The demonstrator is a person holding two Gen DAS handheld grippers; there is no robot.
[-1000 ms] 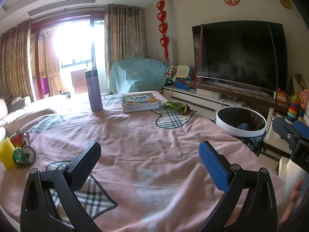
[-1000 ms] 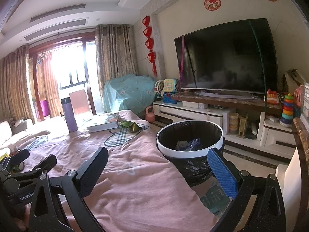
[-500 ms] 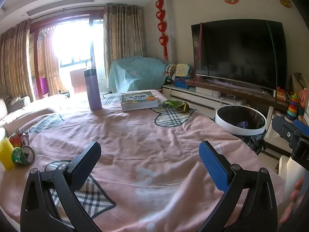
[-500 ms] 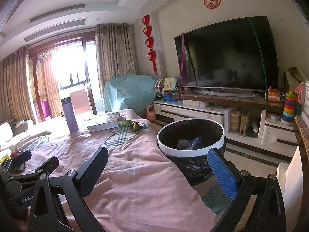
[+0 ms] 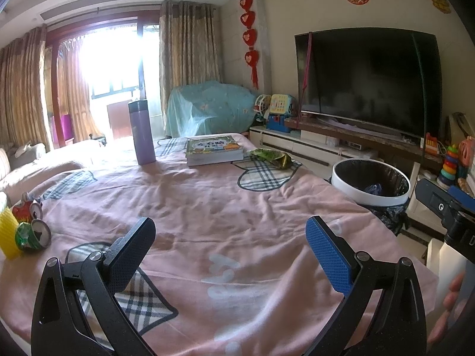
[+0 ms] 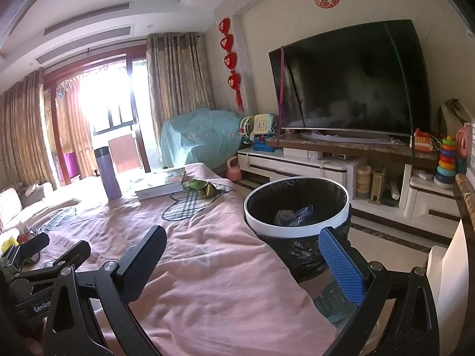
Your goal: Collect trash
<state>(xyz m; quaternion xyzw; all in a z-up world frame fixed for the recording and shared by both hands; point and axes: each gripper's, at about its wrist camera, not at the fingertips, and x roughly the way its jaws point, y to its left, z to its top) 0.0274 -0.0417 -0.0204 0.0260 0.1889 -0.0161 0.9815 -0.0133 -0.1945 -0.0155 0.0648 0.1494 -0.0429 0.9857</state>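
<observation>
A white-rimmed trash bin (image 6: 297, 204) with a black liner stands at the table's right edge and holds a blue wrapper (image 6: 297, 212). A green snack wrapper (image 5: 271, 157) lies on the pink cloth beside the book, far across the table. Two crushed cans (image 5: 32, 228) and a yellow foam sleeve (image 5: 9, 234) lie at the left edge. My left gripper (image 5: 230, 246) hovers open over the cloth with nothing between its fingers. My right gripper (image 6: 243, 255) is open and empty, just in front of the bin (image 5: 371, 184).
A purple flask (image 5: 142, 133) and a book (image 5: 213, 149) stand at the far side of the pink-covered table (image 5: 207, 207). A TV (image 6: 350, 80) on a low cabinet with toys fills the right wall. Curtains and a bright window lie behind.
Both views drift only slightly; the grippers stay open and nothing on the table has moved.
</observation>
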